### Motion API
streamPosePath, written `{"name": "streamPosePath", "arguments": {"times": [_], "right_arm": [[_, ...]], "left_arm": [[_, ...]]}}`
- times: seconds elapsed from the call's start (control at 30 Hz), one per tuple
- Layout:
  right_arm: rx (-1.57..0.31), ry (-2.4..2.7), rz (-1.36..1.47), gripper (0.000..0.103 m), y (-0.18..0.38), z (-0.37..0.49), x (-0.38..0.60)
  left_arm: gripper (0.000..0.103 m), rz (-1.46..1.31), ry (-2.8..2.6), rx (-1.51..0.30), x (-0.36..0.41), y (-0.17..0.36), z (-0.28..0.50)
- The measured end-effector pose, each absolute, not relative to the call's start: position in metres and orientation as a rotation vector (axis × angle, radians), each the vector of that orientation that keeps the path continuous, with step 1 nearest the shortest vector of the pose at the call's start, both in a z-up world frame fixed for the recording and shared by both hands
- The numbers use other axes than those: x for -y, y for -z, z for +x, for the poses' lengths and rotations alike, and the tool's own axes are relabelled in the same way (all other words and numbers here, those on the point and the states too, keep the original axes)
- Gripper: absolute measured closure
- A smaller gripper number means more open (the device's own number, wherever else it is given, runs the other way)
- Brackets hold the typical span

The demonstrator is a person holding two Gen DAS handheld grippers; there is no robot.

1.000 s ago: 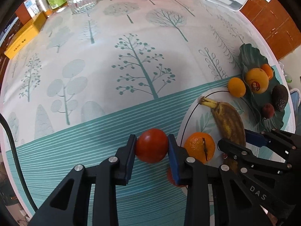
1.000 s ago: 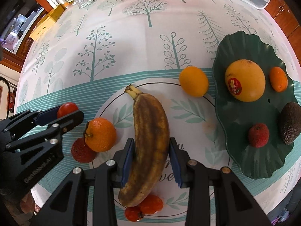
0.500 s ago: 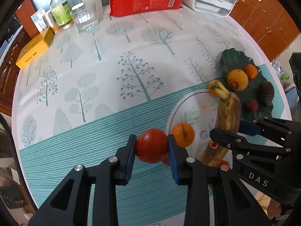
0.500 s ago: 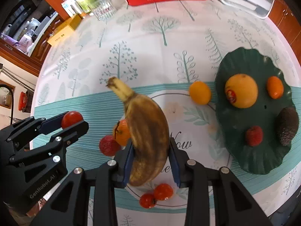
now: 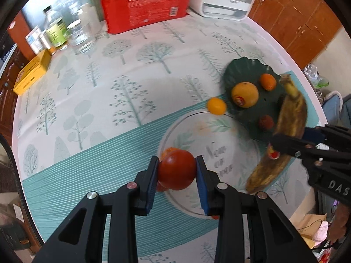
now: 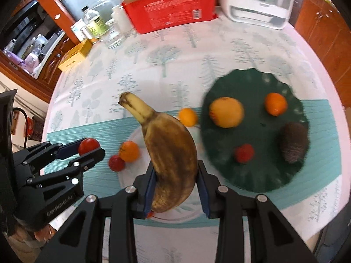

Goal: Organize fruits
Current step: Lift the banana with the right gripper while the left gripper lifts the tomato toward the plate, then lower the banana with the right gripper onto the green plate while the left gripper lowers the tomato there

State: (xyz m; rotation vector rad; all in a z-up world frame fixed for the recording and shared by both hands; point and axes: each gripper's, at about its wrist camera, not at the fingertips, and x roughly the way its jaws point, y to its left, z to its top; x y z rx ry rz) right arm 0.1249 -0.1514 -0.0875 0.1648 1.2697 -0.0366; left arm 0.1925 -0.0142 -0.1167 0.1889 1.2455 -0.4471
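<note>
My left gripper (image 5: 176,172) is shut on a red tomato (image 5: 177,169) and holds it above the tablecloth; the right wrist view shows that gripper (image 6: 87,148) at the left with the tomato (image 6: 88,145). A browned banana (image 6: 169,153) hangs in my right gripper (image 6: 175,182), which is shut on it, stem tilted up and to the left. In the left wrist view the banana (image 5: 283,135) is at the right. The dark green leaf plate (image 6: 252,175) holds a large orange (image 6: 226,112), a small orange (image 6: 275,103), an avocado (image 6: 294,142) and a lychee (image 6: 244,152).
On the cloth lie a small orange (image 6: 187,116), a tangerine (image 6: 129,151) and a red lychee (image 6: 116,162). At the back stand a red package (image 5: 144,6), a white appliance (image 5: 228,0), bottles (image 5: 56,30), a glass (image 5: 80,35) and a yellow box (image 5: 31,72).
Both grippers have risen from the table, one with the tomato and one with the banana. The banana has left the cloth and moved toward the green plate.
</note>
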Motion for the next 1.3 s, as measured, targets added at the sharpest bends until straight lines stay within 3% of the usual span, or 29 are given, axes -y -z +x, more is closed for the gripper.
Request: {"name": "streamPosePath", "arguments": {"times": [0.4,1.03,1.3], "right_arm": [[-1.415,0.181,-0.062,0.068,0.120,0.130,0.241],[-1.454,-0.030,-0.009,0.067,0.148,0.187,0.278],[-1.456,-0.121,-0.108,0.053,0.140,0.163,0.266]], "left_arm": [[0.072,0.395,0.531,-1.209,0.130,0.110,0.213],[0.071,0.601,0.469,-1.379,0.250,0.167,0.317],[0.067,0.782,0.474,-1.417,0.272,0.192,0.308]]}}
